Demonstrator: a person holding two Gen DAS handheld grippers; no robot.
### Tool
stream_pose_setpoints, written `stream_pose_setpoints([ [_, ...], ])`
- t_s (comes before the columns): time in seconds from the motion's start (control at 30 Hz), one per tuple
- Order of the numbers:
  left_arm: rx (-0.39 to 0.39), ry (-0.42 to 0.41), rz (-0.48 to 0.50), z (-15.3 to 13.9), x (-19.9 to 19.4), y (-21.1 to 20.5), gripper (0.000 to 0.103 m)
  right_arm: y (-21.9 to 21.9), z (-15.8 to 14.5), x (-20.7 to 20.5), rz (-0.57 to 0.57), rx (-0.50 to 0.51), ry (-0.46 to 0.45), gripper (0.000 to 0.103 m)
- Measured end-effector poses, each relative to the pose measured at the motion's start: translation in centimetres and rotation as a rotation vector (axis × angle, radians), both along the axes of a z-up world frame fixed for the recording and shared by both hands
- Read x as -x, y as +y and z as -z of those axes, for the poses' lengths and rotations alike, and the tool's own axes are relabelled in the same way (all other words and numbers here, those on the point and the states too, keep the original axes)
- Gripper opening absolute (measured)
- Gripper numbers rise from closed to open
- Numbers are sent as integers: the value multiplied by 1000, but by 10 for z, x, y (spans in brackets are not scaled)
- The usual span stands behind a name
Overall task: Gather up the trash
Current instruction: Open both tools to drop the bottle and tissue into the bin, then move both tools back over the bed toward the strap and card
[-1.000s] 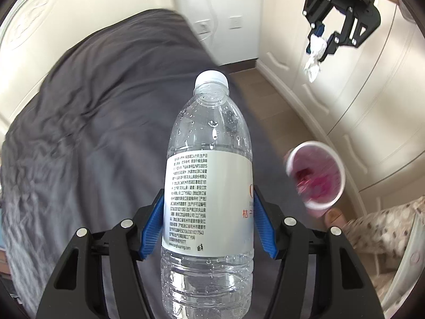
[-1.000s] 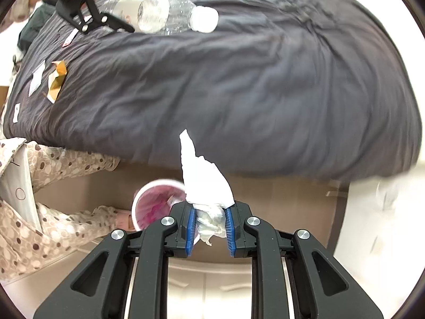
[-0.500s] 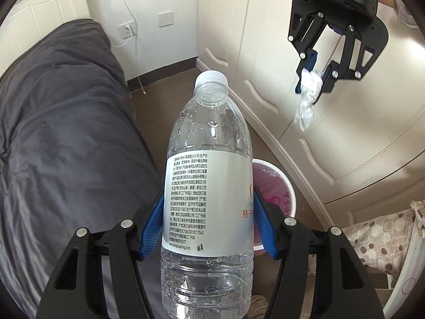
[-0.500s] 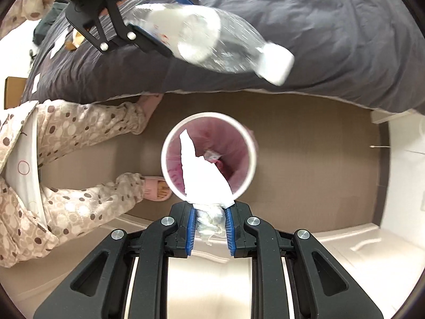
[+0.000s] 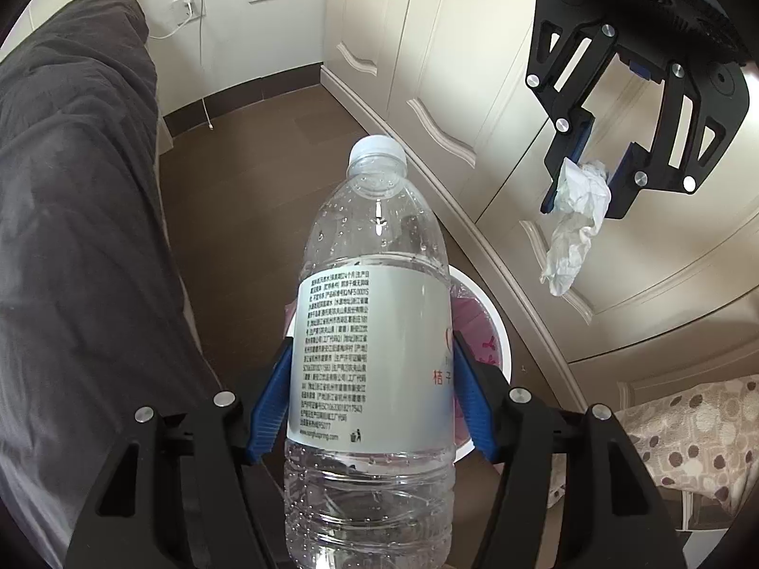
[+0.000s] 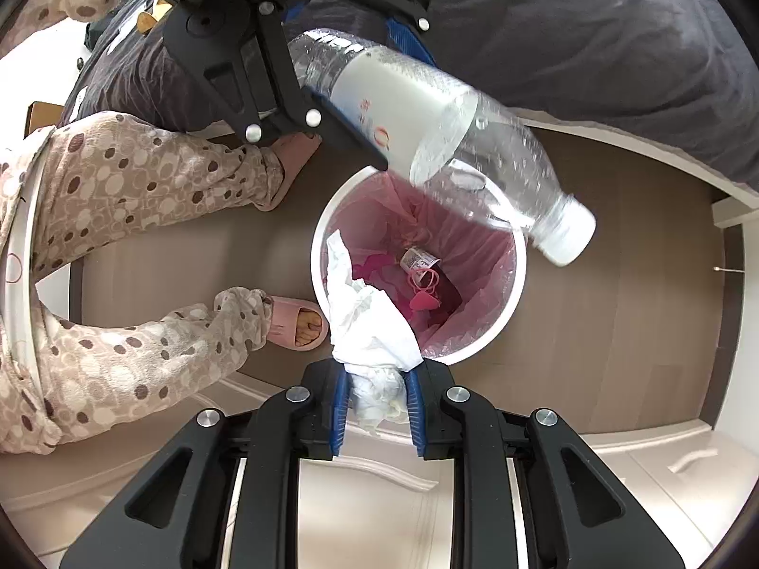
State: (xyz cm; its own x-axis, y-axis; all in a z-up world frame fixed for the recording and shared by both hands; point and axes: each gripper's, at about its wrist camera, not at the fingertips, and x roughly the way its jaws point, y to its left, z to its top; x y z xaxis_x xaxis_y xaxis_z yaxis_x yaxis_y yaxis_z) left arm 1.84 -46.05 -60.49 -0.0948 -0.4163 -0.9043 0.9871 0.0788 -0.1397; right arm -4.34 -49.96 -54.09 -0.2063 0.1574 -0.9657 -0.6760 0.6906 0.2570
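Both hands are over the white waste bin (image 6: 514, 279) with its pink liner now: the left gripper (image 5: 374, 403) is clamped on the water bottle (image 5: 374, 355), cap tilted down above the bin's rim, while the right gripper (image 6: 374, 408), jaws opening, has the crumpled tissue (image 6: 365, 317) between them above the bin's near edge. Some trash already lies inside; both drops remain.

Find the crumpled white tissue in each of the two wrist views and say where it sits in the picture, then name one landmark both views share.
Left wrist view: the tissue hangs at upper right, between the pads of the right gripper, whose jaws are opening.
Right wrist view: the tissue is at lower centre, rising from that gripper over the bin's near rim.
Shared landmark: the white bin with pink liner.
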Motion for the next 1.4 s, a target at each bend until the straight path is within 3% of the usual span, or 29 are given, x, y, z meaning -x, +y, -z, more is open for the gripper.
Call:
stream_pose_setpoints([
  [0.13, -15, -7, 48, 5, 5, -5, 63, -2, 5, 7, 3, -5, -18, 22],
  [0.3, -39, -32, 85, 2, 8, -8, 65, -5, 0, 11, -8, -1, -42, 39],
  [0.4, -27, -41, 85, -3, 7, -6, 77, -7, -3, 10, -5, 2, -63, 57],
  [0.87, 3, -68, 106, -8, 12, -1, 92, -4, -8, 5, -29, 25, -89, 58],
  [1.4, 23, -60, 161, -19, 24, -11, 97, -18, -17, -1, 17, 52, -110, 58],
])
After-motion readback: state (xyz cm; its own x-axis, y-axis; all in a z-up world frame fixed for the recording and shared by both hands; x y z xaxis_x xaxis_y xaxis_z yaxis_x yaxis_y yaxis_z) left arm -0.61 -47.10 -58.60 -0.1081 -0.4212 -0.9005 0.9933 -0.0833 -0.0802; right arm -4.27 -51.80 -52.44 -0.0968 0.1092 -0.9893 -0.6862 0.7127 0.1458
